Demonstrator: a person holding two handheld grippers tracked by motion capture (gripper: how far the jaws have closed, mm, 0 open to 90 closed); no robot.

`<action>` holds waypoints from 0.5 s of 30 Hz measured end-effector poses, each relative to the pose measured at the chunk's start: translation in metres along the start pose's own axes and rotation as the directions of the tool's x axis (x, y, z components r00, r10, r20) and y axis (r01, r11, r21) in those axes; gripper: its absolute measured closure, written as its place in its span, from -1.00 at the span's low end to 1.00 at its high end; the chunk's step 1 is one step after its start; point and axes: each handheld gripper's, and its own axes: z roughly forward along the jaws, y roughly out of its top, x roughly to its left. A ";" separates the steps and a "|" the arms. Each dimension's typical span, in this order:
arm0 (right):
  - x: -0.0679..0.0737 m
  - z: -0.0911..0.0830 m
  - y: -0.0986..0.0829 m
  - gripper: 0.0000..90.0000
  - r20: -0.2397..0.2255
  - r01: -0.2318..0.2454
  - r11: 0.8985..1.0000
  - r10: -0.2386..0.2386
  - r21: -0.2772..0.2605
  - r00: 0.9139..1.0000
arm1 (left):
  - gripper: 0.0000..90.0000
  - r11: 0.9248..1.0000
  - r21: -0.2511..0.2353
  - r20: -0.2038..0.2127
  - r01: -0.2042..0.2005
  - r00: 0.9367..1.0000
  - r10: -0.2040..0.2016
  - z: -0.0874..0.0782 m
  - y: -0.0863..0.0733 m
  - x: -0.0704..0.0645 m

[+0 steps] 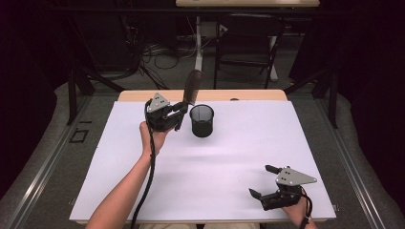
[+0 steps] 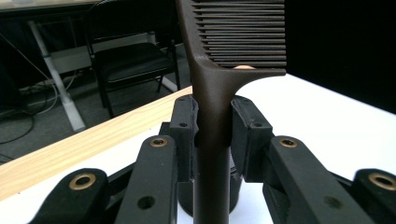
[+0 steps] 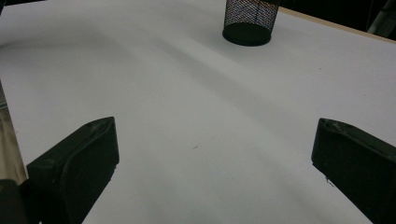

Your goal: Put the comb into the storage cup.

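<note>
A dark brown comb stands upright in my left gripper, which is shut on its handle, teeth end up. In the left gripper view the comb is clamped between the two pads, its toothed head above them. The comb hangs just left of a black mesh cup that stands on the white sheet. The cup's base peeks out behind the handle. My right gripper rests open near the front right corner of the sheet, nothing between its jaws. The mesh cup stands far ahead of it.
The white sheet covers a wooden table whose far edge shows. Beyond the table stand a black folding chair, a white desk leg and cables on the floor.
</note>
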 end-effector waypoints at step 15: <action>-0.001 -0.001 0.000 -0.99 0.002 0.004 1.000 -0.004 -0.003 1.000 | 0.60 1.000 -0.018 -0.008 0.006 1.000 -0.006 0.010 0.011 0.004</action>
